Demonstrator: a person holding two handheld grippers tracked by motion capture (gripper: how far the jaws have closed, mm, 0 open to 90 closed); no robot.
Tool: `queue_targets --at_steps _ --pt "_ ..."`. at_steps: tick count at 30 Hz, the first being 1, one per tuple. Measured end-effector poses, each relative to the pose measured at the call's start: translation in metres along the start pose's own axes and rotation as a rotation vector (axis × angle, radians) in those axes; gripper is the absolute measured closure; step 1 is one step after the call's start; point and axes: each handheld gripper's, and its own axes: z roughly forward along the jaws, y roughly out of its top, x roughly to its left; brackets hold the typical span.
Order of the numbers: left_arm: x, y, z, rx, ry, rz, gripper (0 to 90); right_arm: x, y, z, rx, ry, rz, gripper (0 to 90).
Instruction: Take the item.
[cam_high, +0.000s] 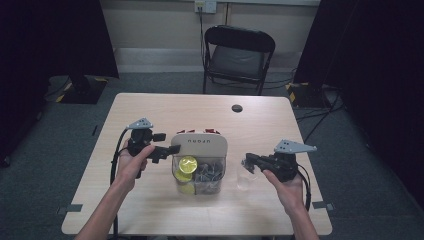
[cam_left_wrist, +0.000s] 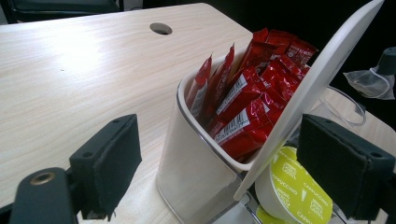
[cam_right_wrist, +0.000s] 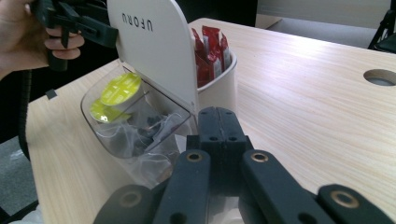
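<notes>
A white organiser (cam_high: 200, 145) stands mid-table with its lid (cam_left_wrist: 322, 74) tilted up; the lid reads UFORU (cam_right_wrist: 137, 21). Its back bin holds red sachets (cam_left_wrist: 247, 98). Its clear front bin (cam_right_wrist: 135, 126) holds yellow-green capsules (cam_high: 187, 164) and clear-wrapped items. My left gripper (cam_high: 164, 143) is open at the lid's left edge, and the lid stands between its pads (cam_left_wrist: 112, 158). My right gripper (cam_high: 247, 161), right of the organiser, is shut on a clear plastic packet (cam_high: 244, 175), which hangs from its tips (cam_left_wrist: 369, 79). The jaws meet in the right gripper view (cam_right_wrist: 218, 116).
A round cable hole (cam_high: 237, 108) lies near the table's far edge. A black folding chair (cam_high: 237, 55) stands behind the table. Bare wood (cam_high: 150, 107) lies to the left of, beyond and to the right of the organiser. Dark curtains flank the room.
</notes>
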Motion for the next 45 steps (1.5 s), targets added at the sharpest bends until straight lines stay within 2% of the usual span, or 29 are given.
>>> queue_targets --at_steps 14,25,38,45 --pt "0.000 -0.001 0.001 0.005 0.000 -0.001 13.5 -0.005 -0.010 0.010 0.071 -0.030 0.000 90.0" --pt "0.000 -0.001 0.001 0.004 0.000 0.000 13.5 -0.009 -0.018 0.013 0.095 -0.040 0.015 90.0" --pt "0.001 -0.001 0.000 -0.005 -0.008 0.000 13.5 -0.012 -0.023 0.017 0.116 -0.025 0.019 90.0" --pt "0.001 -0.001 0.001 -0.005 -0.008 -0.001 13.5 -0.012 -0.022 0.017 0.117 -0.034 0.018 85.2"
